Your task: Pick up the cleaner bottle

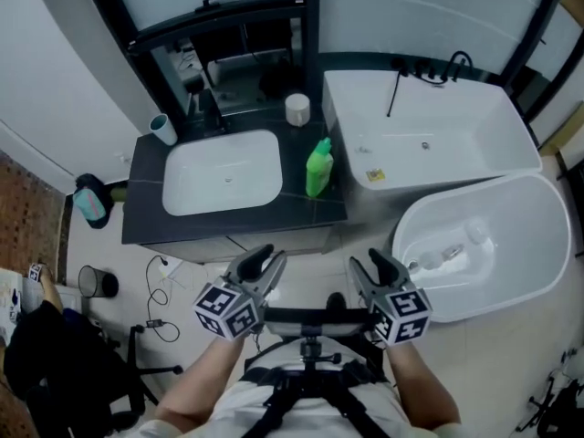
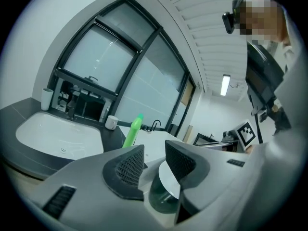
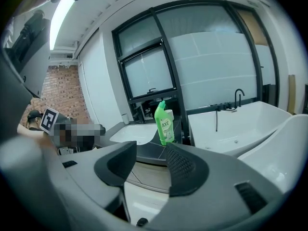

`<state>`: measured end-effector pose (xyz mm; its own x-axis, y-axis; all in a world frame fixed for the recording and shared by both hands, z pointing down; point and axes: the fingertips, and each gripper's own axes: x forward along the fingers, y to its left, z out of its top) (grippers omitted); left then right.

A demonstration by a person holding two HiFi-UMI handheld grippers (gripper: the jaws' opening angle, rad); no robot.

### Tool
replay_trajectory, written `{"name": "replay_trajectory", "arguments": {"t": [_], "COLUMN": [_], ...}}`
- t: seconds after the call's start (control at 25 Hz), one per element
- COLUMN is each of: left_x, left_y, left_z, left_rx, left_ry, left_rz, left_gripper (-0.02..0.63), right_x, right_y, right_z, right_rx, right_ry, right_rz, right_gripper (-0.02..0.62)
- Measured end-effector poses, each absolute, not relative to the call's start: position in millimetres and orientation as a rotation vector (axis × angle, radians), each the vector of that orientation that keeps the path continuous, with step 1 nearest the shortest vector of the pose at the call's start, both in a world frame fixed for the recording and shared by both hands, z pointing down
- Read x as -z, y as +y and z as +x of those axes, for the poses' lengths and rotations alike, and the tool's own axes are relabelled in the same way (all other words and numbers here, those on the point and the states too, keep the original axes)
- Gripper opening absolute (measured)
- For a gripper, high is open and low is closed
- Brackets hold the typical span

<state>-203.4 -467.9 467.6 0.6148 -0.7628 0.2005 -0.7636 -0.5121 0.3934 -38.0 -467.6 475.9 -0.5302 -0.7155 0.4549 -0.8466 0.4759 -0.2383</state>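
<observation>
The cleaner bottle (image 1: 318, 169) stands upright at the right edge of the dark desk (image 1: 310, 210), between the sink (image 1: 196, 185) and the rectangular tub (image 1: 474, 117). Both hand-held grippers are well short of it.

It looks like moulded green plastic, so probably light to middling in weight. How full it is cannot be told through the opaque wall. The walls would likely give under a hard squeeze, and the glossy skin may be slippery. The broad, flattish body with the label seems the safest place to take hold, around its middle or just below the shoulder. The thin neck leans off to one side and would offer poor purchase, and the cap is smaller still. Being tall on a narrow base, it could tip if nudged before the pads close.

Of the containers, the oval tub (image 1: 538, 245) is the biggest and has a few pale, clear objects (image 1: 452, 252) lying in its bottom; what they are is unclear. The rectangular tub holds only a small label near its drain. The sink appears empty. A white cup (image 1: 163, 129) stands at the desk's far left corner, and a small white pot (image 1: 297, 109) stands behind the bottle. The contents of both are hidden.

The left hand-held gripper (image 2: 155, 147) has its jaws drawn almost together on nothing. The right hand-held gripper (image 3: 151, 146) faces the bottle with its jaws a little apart and empty.
</observation>
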Motion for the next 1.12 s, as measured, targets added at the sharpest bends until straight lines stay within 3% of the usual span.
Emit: {"name": "replay_trajectory", "arguments": {"t": [0.32, 0.6, 1.12], "left_x": [-476.5, -492.0, -534.2], "left_y": [-520.8, -577.1, -647.5], "left_z": [-186.2, -167.4, -144.2], "left_rx": [-0.019, -0.084, -0.233], "left_ry": [-1.272, -1.287, -1.316], "left_rz": [2.408, 2.454, 2.444], "left_gripper": [0.158, 0.235, 0.237], "right_x": [-475.2, -482.1, -488.4], "right_y": [-502.8, -515.3, -527.9], "right_z": [-21.2, 7.3, 55.2], "right_rx": [-0.639, -0.657, -0.675], "right_ry": [-2.456, -2.432, -2.352], "right_rz": [1.28, 1.315, 1.395], "right_gripper": [0.199, 0.199, 0.199]}}
